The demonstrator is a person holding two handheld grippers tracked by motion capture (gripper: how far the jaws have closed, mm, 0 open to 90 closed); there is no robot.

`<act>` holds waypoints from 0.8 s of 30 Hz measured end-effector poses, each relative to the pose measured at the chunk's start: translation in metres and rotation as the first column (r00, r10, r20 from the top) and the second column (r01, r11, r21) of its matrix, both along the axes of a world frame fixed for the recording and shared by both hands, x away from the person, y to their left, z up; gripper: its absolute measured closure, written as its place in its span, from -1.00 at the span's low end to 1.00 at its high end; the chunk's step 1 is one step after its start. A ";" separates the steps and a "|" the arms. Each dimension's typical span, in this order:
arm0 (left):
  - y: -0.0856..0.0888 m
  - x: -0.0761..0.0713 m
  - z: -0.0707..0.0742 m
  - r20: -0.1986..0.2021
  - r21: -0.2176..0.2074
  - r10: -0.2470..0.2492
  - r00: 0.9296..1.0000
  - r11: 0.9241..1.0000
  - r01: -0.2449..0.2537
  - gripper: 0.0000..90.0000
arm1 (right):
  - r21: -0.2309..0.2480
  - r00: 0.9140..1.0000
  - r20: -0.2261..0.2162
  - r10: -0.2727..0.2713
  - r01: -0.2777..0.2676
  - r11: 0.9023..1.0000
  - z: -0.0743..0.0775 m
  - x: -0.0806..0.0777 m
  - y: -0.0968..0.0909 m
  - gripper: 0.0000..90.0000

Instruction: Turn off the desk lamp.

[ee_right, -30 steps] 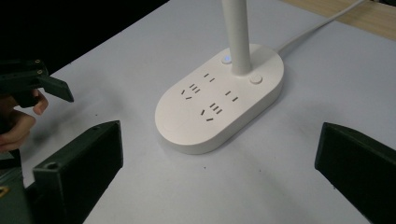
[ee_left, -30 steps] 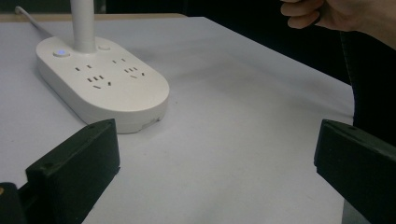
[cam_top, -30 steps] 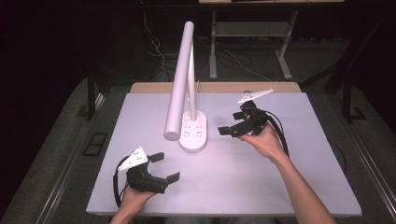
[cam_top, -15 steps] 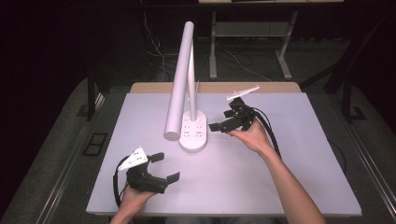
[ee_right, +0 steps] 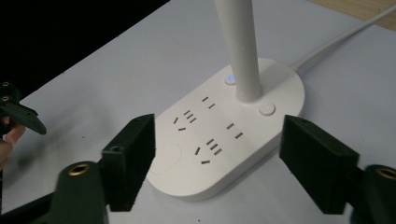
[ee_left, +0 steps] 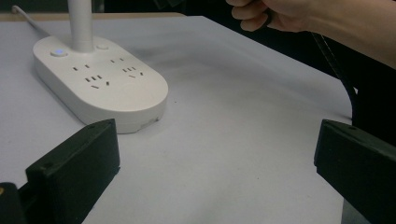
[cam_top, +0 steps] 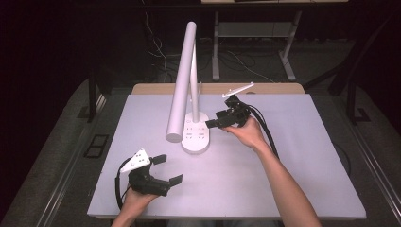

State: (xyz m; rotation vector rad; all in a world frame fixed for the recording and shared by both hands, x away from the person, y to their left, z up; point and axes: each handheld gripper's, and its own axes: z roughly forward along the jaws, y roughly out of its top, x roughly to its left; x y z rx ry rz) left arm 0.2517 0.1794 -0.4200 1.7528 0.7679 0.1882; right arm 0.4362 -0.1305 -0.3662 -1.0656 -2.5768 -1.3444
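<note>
Worktop (cam_top: 293, 179), pale grey, is seen from the high view with a white desk lamp standing near its middle; the lamp base (cam_top: 196, 137) is an oval slab with sockets, and a lamp arm (cam_top: 182, 85) leans forward over it. The right tongs (cam_top: 218, 121) are held just beside the base on its right, jaws apart and pointed at it, while the left tongs (cam_top: 166, 169) rest low near the front edge, well apart from the lamp, jaws also apart. From the left gripper view, the lamp base (ee_left: 100, 86) is seen ahead and to the left, with a small lit blue button (ee_left: 58, 52) beside the lamp post (ee_left: 81, 23); the two black jaws stand wide at the bottom corners, holding nothing, and the person's other hand (ee_left: 266, 16) is seen at the top. From the right gripper view, the lamp base (ee_right: 224, 140) lies between the spread jaws, its sockets facing up, with the blue button (ee_right: 230, 79) and a plain round button (ee_right: 266, 109) flanking the post (ee_right: 240, 46). The step in hand is judged to be a press on one of the buttons: one jaw tip should be brought down squarely and gently, so that the base is not pushed sideways.
</note>
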 end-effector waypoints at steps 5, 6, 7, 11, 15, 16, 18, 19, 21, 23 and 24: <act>0.000 0.000 0.000 0.000 0.001 0.000 1.000 1.000 0.000 -1.00 | 0.001 1.000 0.008 0.012 -0.012 1.000 0.001 0.008 0.003 -0.06; 0.001 0.000 0.000 0.000 0.001 0.000 1.000 1.000 0.000 -1.00 | -0.003 1.000 0.005 0.016 -0.016 1.000 0.001 0.010 0.004 -0.01; 0.001 0.000 0.000 0.000 0.001 0.000 1.000 1.000 0.000 -1.00 | -0.006 1.000 0.005 0.017 -0.017 1.000 0.001 0.011 0.006 0.03; 0.001 0.000 0.000 0.000 0.001 0.003 1.000 1.000 -0.003 -1.00 | -0.015 0.999 0.013 0.034 -0.033 0.999 0.001 0.016 0.012 0.23; 0.001 0.000 0.001 0.004 0.000 0.002 1.000 1.000 -0.002 -1.00 | -0.026 1.000 0.011 0.022 -0.022 0.999 -0.001 0.020 0.018 0.51; 0.001 0.000 0.001 0.004 -0.001 0.002 1.000 1.000 -0.002 -1.00 | -0.033 1.000 0.011 0.023 -0.022 0.999 -0.001 0.021 0.020 0.59; 0.001 0.000 0.001 0.004 -0.002 0.003 1.000 1.000 -0.003 -1.00 | -0.040 1.000 0.005 0.023 -0.023 0.999 -0.003 0.022 0.024 0.75; 0.001 0.000 0.001 0.004 -0.002 0.003 1.000 1.000 -0.003 -1.00 | -0.040 1.000 0.005 0.023 -0.023 0.999 -0.003 0.022 0.024 0.75; 0.001 0.000 0.001 0.004 -0.002 0.001 1.000 1.000 -0.001 -1.00 | -0.059 1.000 0.010 0.020 -0.020 0.998 -0.006 0.026 0.030 0.93; 0.001 -0.001 0.001 0.002 -0.004 -0.001 1.000 1.000 0.001 -1.00 | -0.065 1.000 0.007 0.026 -0.026 0.998 -0.008 0.029 0.032 1.00; 0.001 -0.001 0.001 0.004 -0.003 -0.004 1.000 1.000 0.004 -1.00 | -0.070 1.000 0.005 0.022 -0.022 0.997 -0.010 0.031 0.034 1.00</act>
